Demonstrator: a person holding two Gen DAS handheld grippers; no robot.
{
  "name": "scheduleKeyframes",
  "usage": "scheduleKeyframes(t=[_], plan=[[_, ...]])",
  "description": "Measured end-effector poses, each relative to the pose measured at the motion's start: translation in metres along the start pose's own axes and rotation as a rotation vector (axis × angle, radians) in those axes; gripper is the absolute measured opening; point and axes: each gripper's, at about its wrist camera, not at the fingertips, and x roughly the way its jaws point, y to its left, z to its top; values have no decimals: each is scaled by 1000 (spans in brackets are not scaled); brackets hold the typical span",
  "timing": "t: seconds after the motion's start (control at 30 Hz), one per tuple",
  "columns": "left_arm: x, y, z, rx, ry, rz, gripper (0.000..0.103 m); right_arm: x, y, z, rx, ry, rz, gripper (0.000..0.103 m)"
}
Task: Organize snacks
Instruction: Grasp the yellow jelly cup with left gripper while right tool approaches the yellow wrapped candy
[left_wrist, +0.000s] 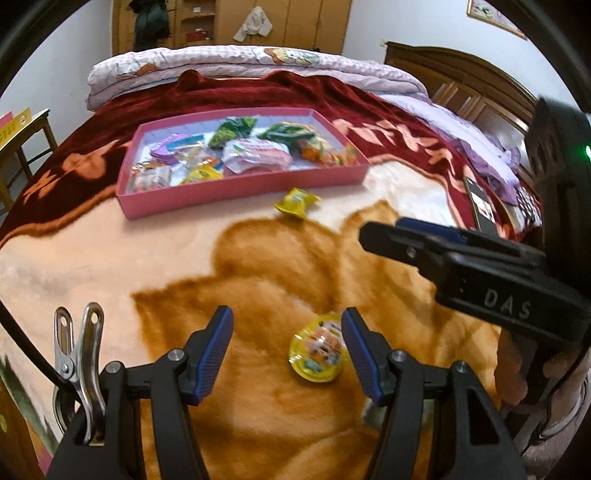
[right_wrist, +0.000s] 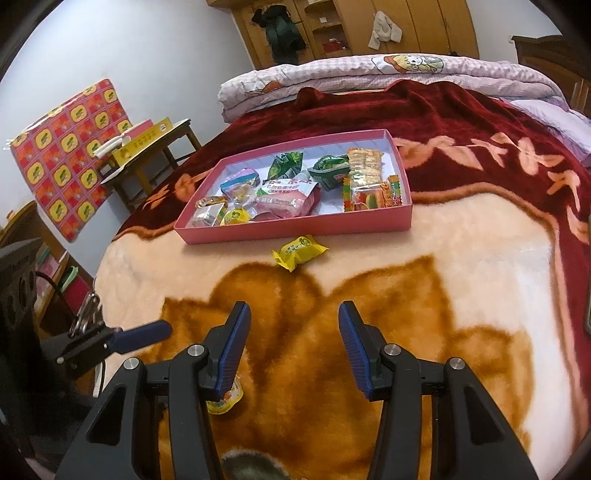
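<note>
Black right hand-held gripper (left_wrist: 376, 230) — "DAS"

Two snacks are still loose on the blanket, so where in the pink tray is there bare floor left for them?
In the pink tray, bare floor shows along the far wall behind the green packets and in the near right corner beside the gummy strips. The near left corner is crowded with small packets.

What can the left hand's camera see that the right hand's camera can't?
Only the left camera shows the whole yellow jelly cup lying between the open left gripper fingers, and a phone on the bed. Only the right camera shows the red and yellow patterned box by the wall and a small table. Both show the pink tray of snacks, the yellow snack packet lying before it, and the blanket.
</note>
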Motion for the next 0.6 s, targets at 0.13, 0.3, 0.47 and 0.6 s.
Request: scheduleKeyframes(t=[0.13, 0.3, 0.47, 0.6], plan=[[7, -8, -5, 23, 22, -7, 64, 0, -3, -1, 6, 2, -5, 51], [13, -13, -11, 34, 47, -12, 64, -1, -7, -2, 19, 3, -7, 51], [16, -15, -13, 41, 54, -8, 63, 1, -9, -2, 24, 9, -6, 51], [19, -18, -15, 59, 64, -6, 56, 2, -10, -3, 26, 12, -6, 51]])
